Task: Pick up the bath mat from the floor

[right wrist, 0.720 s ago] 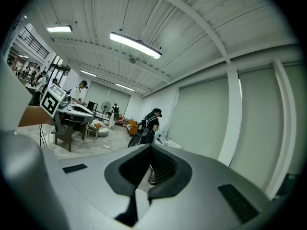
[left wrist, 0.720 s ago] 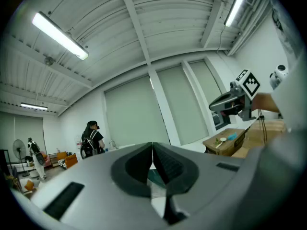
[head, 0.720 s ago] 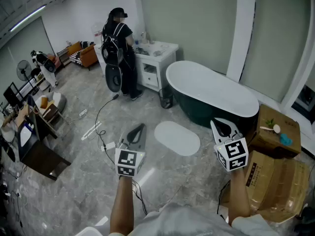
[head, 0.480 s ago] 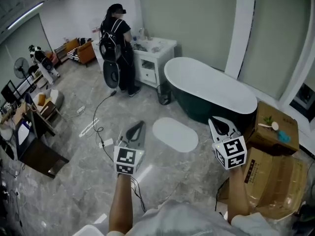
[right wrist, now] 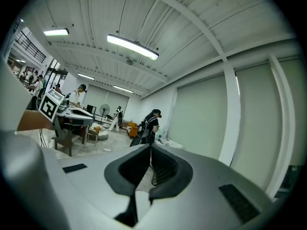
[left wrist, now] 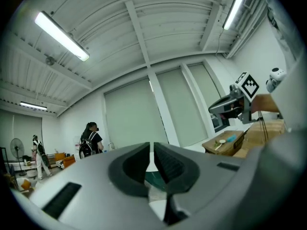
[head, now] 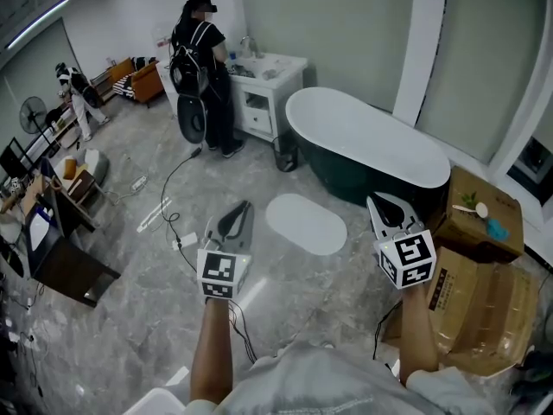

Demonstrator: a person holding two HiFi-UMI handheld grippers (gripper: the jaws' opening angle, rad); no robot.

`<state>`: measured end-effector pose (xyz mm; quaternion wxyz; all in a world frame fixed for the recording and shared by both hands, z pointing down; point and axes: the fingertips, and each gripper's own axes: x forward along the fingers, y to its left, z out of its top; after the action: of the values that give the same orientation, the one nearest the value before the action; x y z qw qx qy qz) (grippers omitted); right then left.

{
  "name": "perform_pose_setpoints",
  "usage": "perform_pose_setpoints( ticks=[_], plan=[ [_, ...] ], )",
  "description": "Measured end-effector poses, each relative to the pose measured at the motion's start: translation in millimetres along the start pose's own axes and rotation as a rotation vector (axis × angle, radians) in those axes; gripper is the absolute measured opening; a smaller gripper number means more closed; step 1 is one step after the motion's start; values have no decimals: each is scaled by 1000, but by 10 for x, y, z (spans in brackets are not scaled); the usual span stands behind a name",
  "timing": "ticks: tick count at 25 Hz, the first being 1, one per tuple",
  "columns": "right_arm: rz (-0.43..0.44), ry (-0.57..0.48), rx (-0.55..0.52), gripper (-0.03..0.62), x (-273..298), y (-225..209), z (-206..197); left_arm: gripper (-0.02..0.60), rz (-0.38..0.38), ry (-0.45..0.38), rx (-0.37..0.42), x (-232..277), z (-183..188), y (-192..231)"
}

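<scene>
Grippers pointed level above the grey marbled floor (head: 121,318), each carried at the end of a bare forearm. On the left gripper (head: 245,207) the jaws were pressed together with nothing between them. The right gripper (head: 375,201) was likewise closed and empty. The bath mat (head: 305,223), a pale oval, lay flat on the floor ahead of the two grippers and between them, touched by neither. Just beyond the mat stood a bathtub (head: 363,141), white inside and dark outside. Cardboard boxes (head: 471,318) were stacked beside the right gripper, at the tub's near end. Farther off, a person (head: 203,59) in dark clothing with a backpack stood at a white vanity (head: 259,111). A cable (head: 173,184) trailed across the floor to the left of the mat.
</scene>
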<state>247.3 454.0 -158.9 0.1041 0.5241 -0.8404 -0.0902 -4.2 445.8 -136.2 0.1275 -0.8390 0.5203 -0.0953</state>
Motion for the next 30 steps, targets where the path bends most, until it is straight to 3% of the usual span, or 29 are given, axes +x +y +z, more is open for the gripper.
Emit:
perform_pose_setpoints(
  ticks=[2, 3, 4, 5, 6, 10, 30],
  plan=[
    [39, -23, 29, 17, -9, 26, 40, 20, 21, -21, -17, -25, 33, 34],
    [61, -29, 37, 62, -3, 45, 55, 28, 25, -25, -21, -29, 42, 44],
    [79, -30, 37, 132, 10, 65, 59, 80, 24, -26, -21, -24, 46, 47],
    [88, -26, 29, 159, 27, 83, 53, 153, 20, -24, -17, -14, 44, 41],
    [92, -22, 18, 174, 44, 97, 40, 181, 14, -21, -9, -3, 36, 26],
    [108, -18, 3, 225, 90, 146, -14, 222, 1, -7, 2, 14, -15, -31],
    [205, 27, 20, 225, 214, -264, -551, 221, 84, 181, -38, 263, -435, -477]
  ],
)
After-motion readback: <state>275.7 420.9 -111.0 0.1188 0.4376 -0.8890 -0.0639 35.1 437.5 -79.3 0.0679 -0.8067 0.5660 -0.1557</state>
